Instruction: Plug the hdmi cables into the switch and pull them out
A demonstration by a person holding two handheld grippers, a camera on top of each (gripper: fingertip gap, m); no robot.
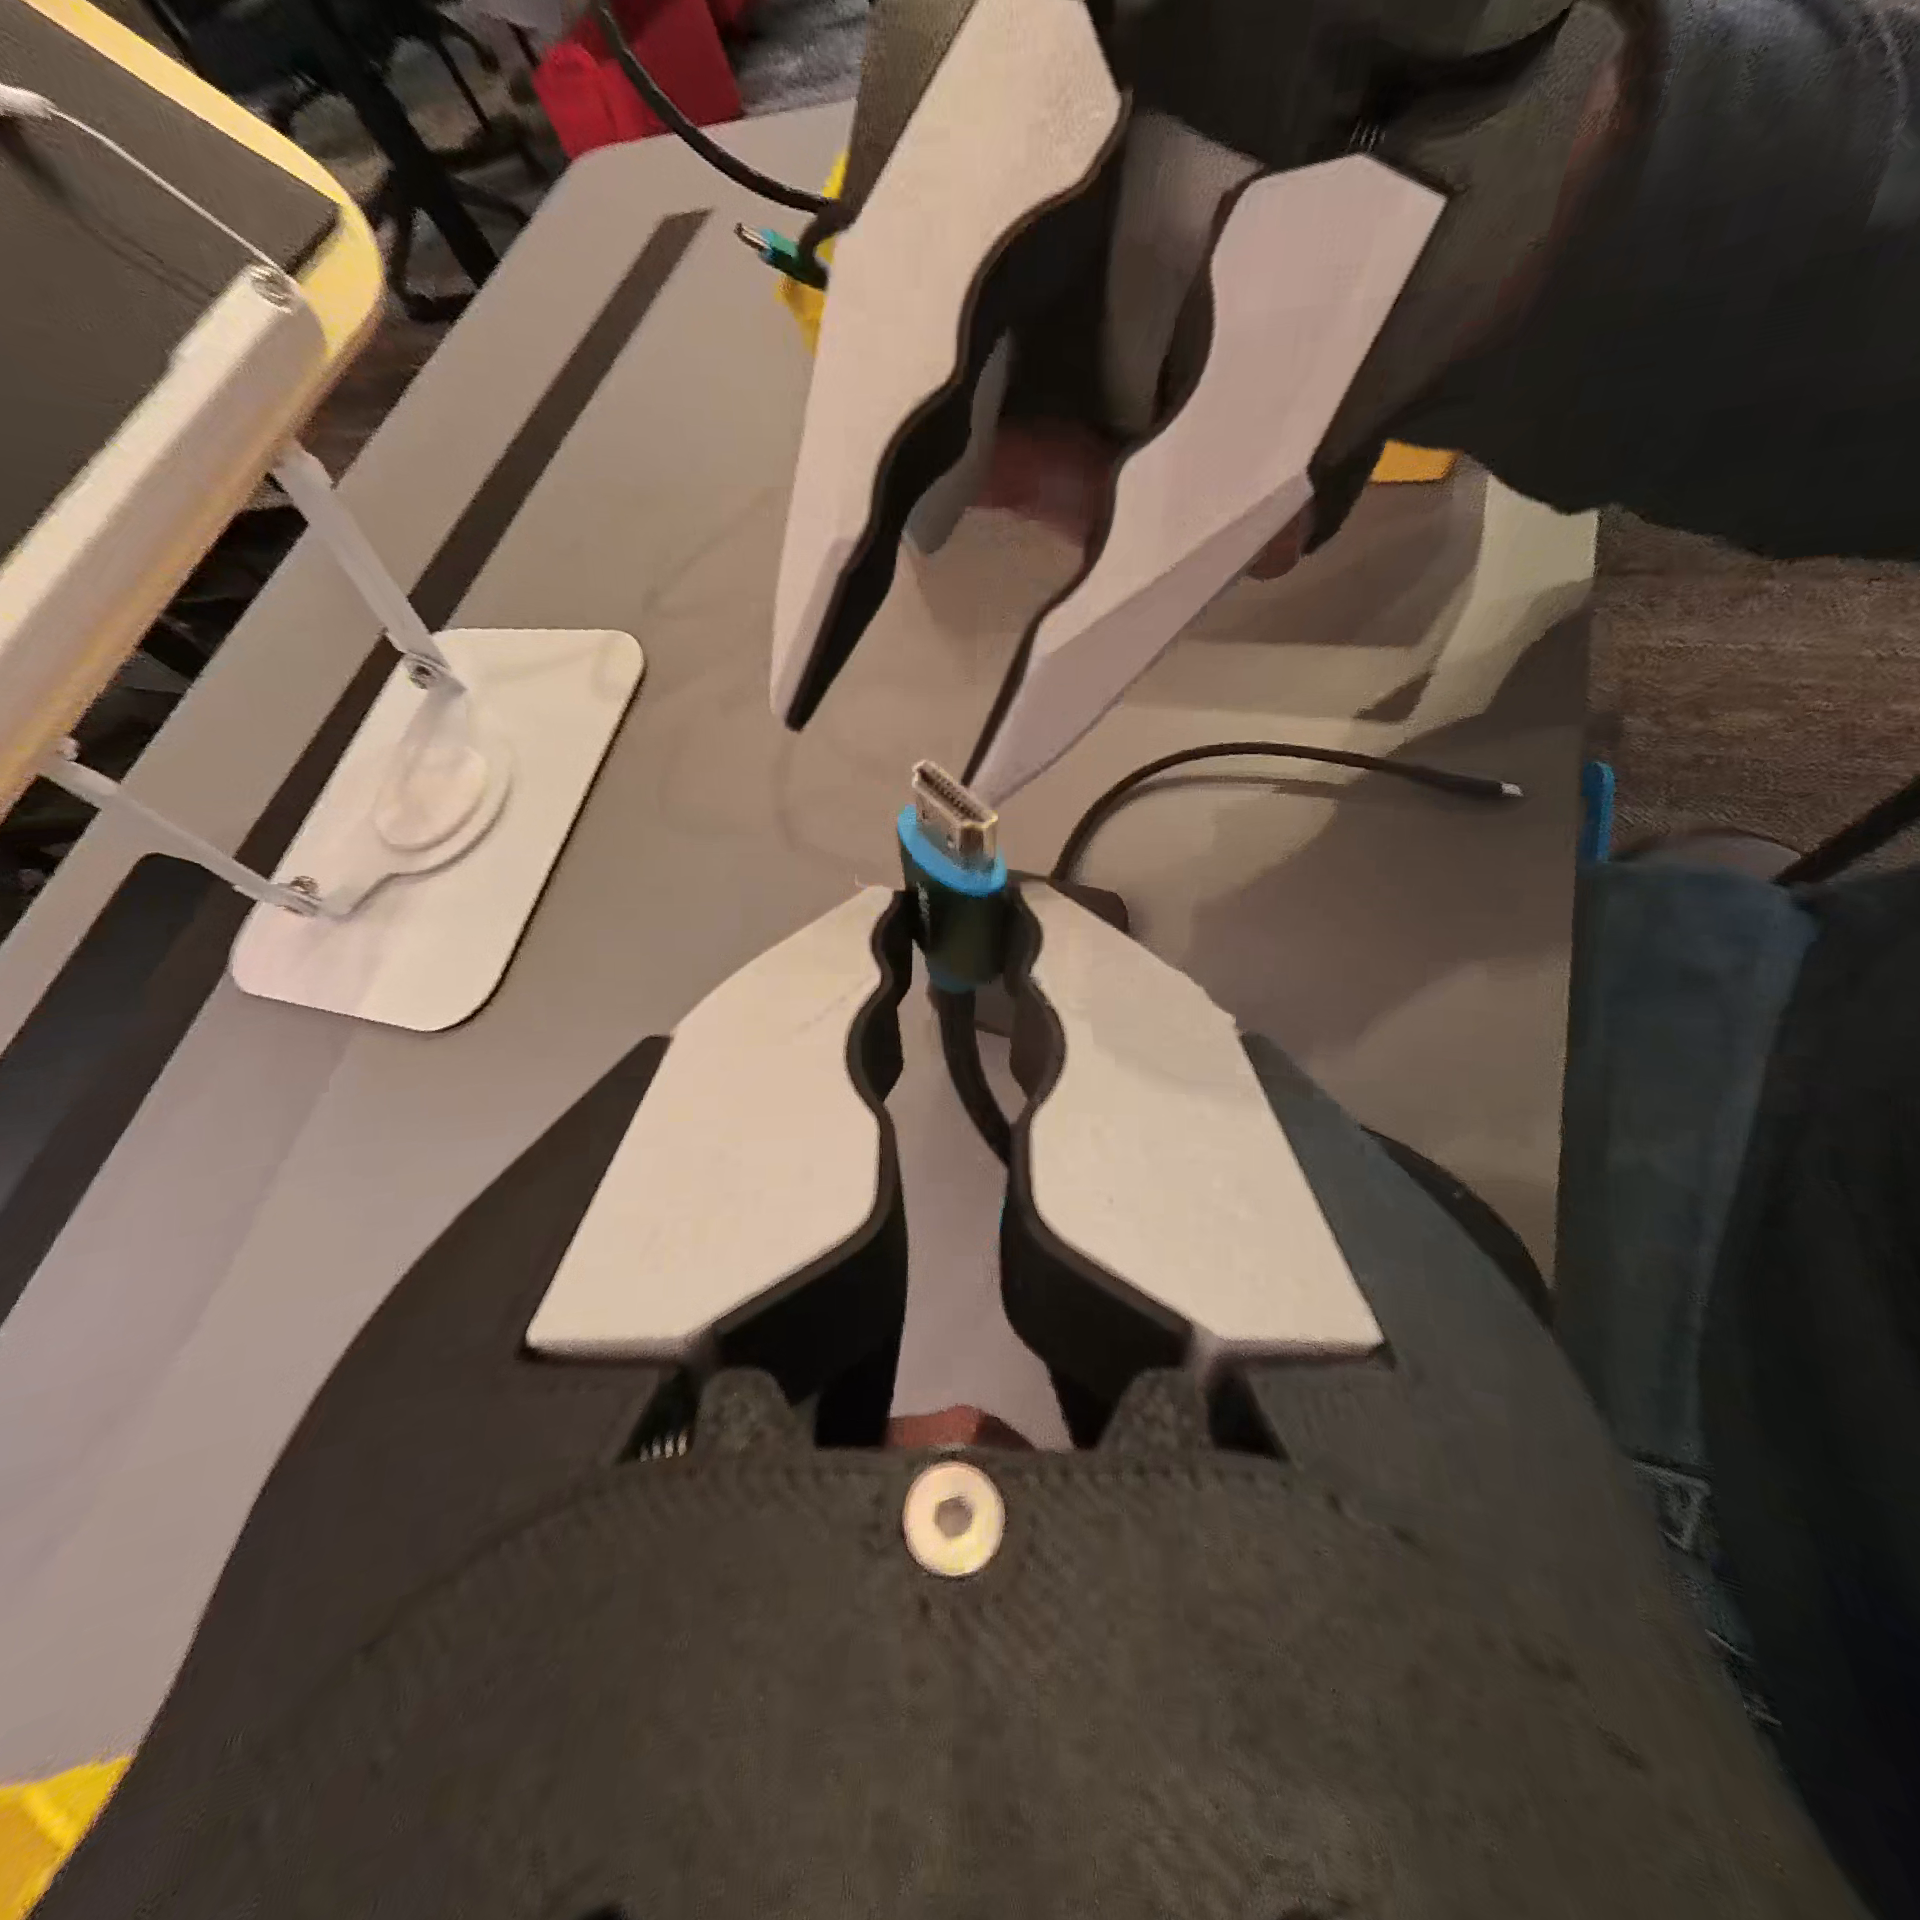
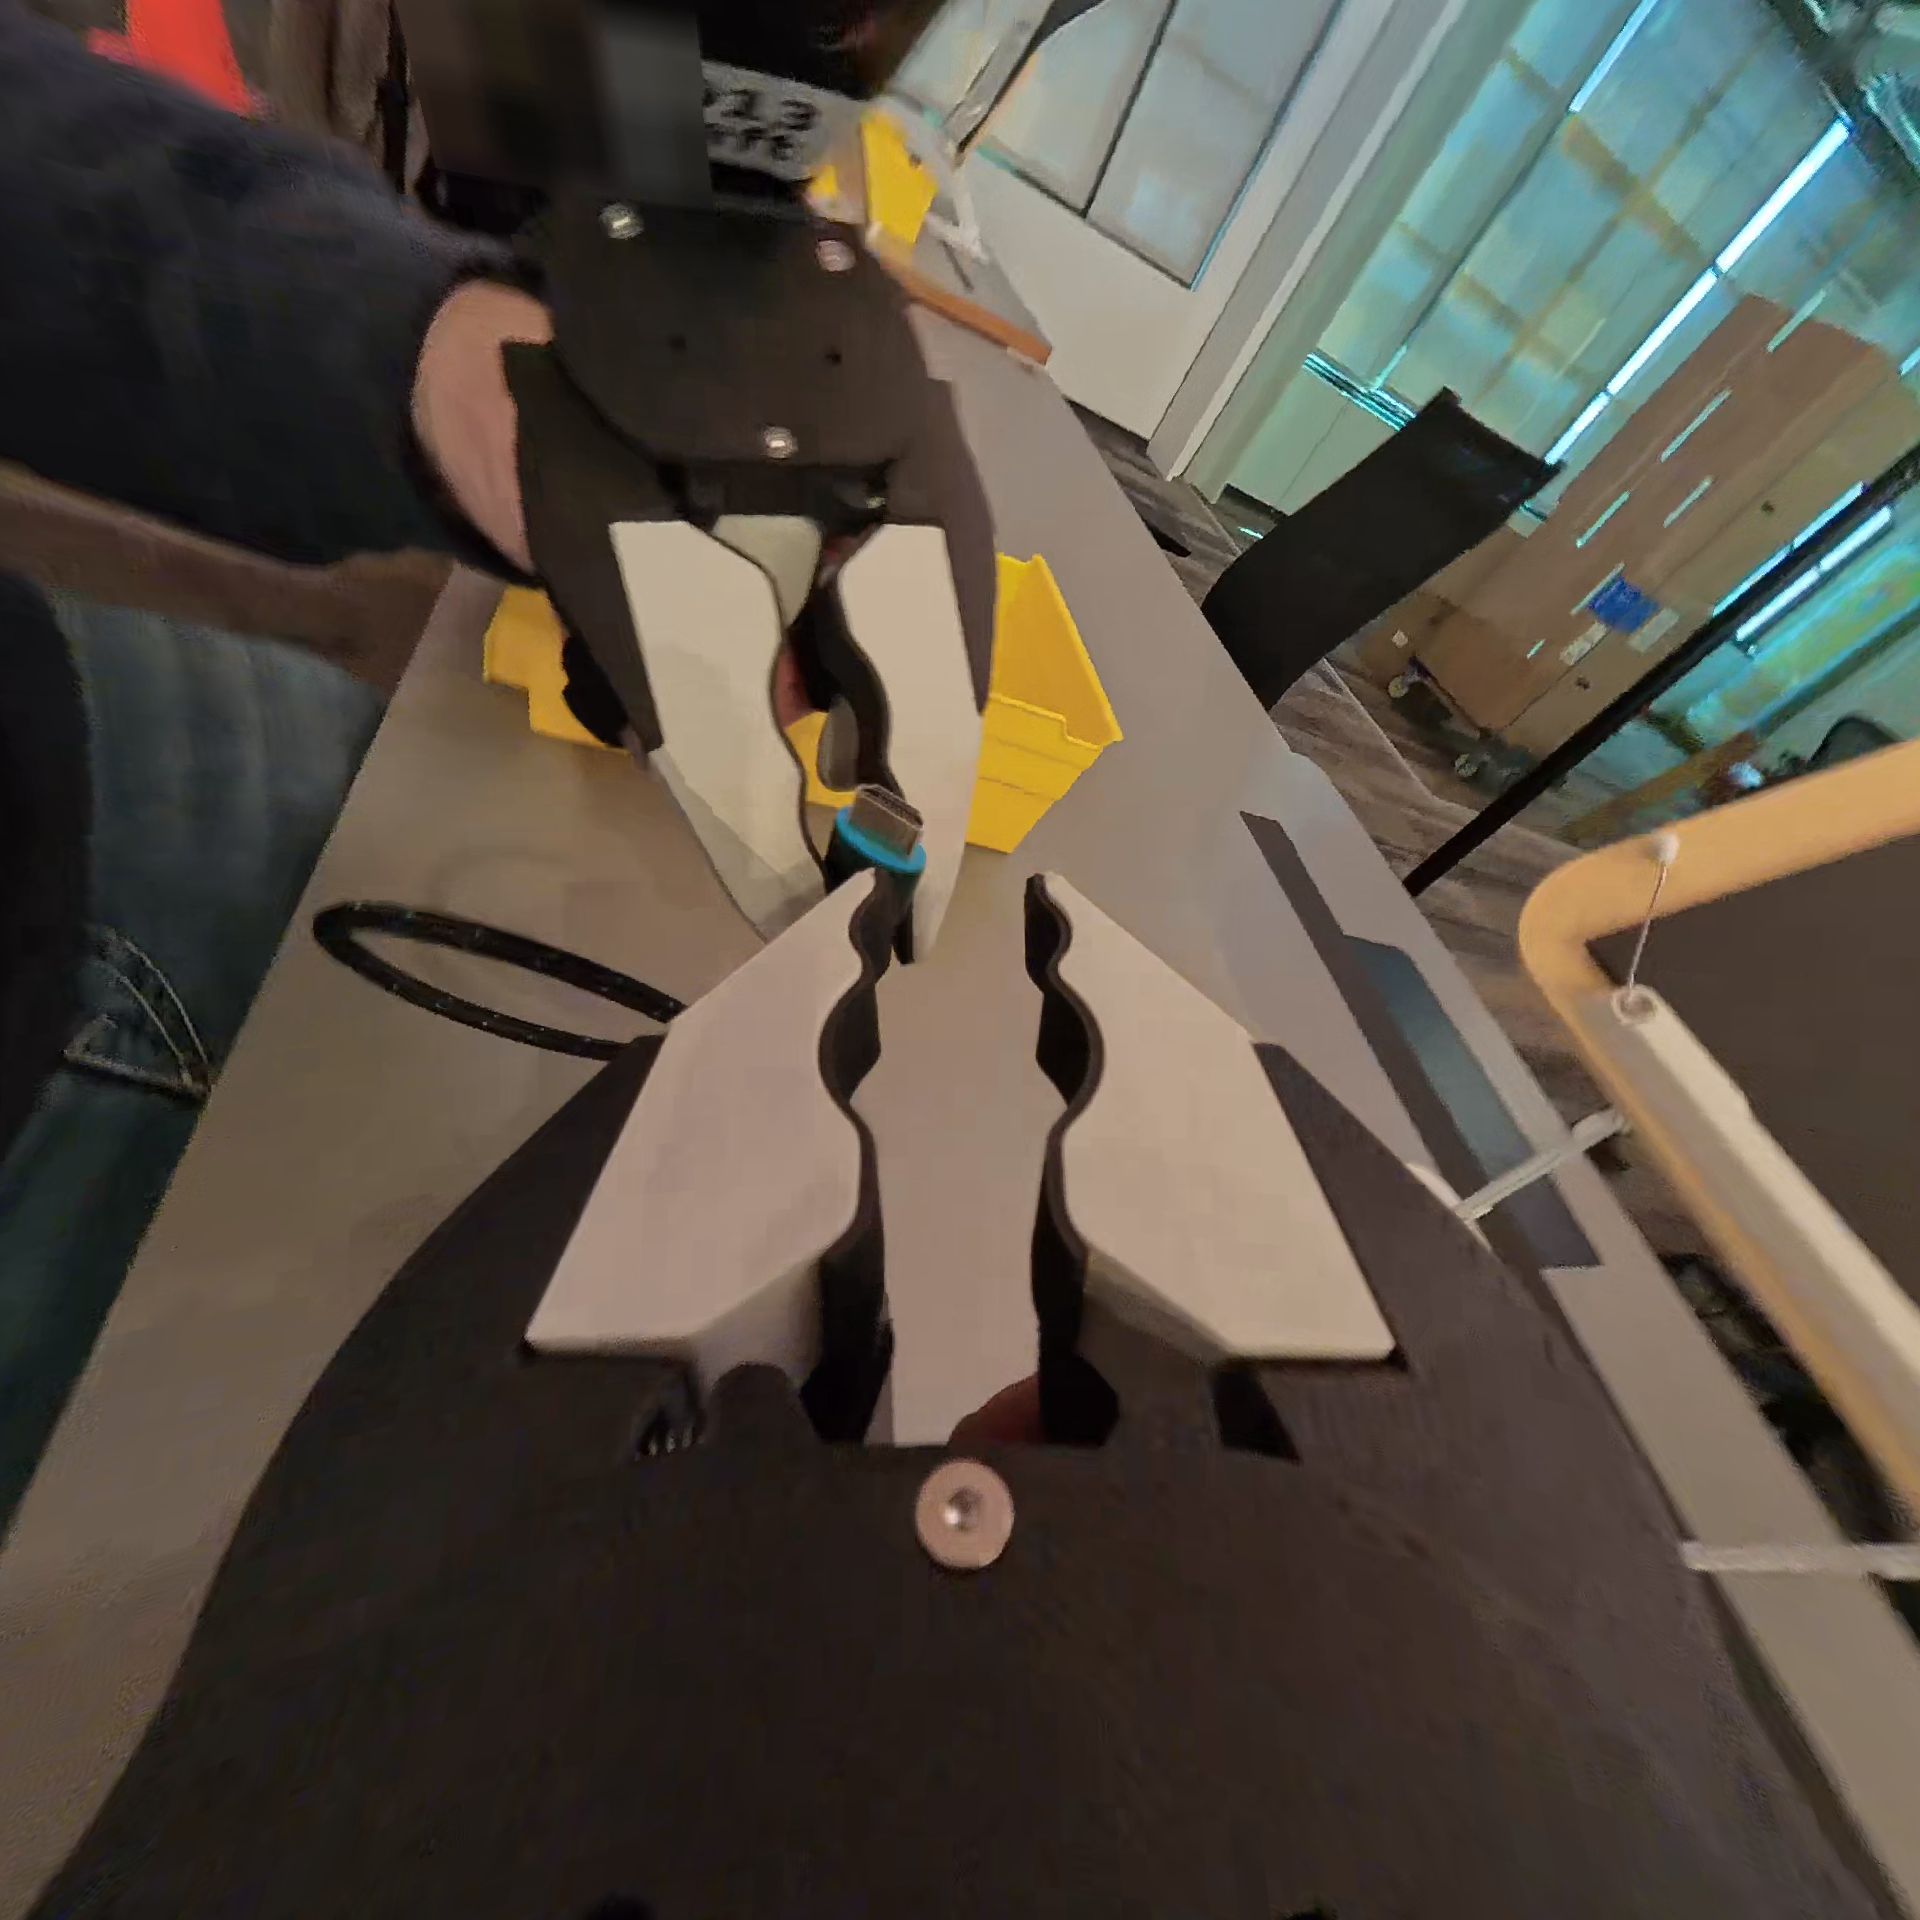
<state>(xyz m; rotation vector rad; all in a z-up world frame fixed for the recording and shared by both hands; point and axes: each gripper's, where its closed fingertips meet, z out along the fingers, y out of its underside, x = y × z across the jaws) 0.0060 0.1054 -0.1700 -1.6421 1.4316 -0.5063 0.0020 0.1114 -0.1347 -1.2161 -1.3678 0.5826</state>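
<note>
My left gripper is shut on a black HDMI plug with blue bands, metal end pointing up and forward, cable trailing back between the fingers. My right gripper faces it from above, open and empty, one fingertip close to the plug's metal end. In the right wrist view my right gripper is open, with the left gripper and its plug just beyond its left fingertip. A second plug with a teal band lies far back on the table. I cannot make out the switch.
Grey table with a dark slot. A white stand base holds a cream-edged panel at left. Thin black cable lies at right, a cable loop near the edge. Yellow bins behind. A person's sleeve and jeans are close. Less than 4 cm separates the two grippers' tips.
</note>
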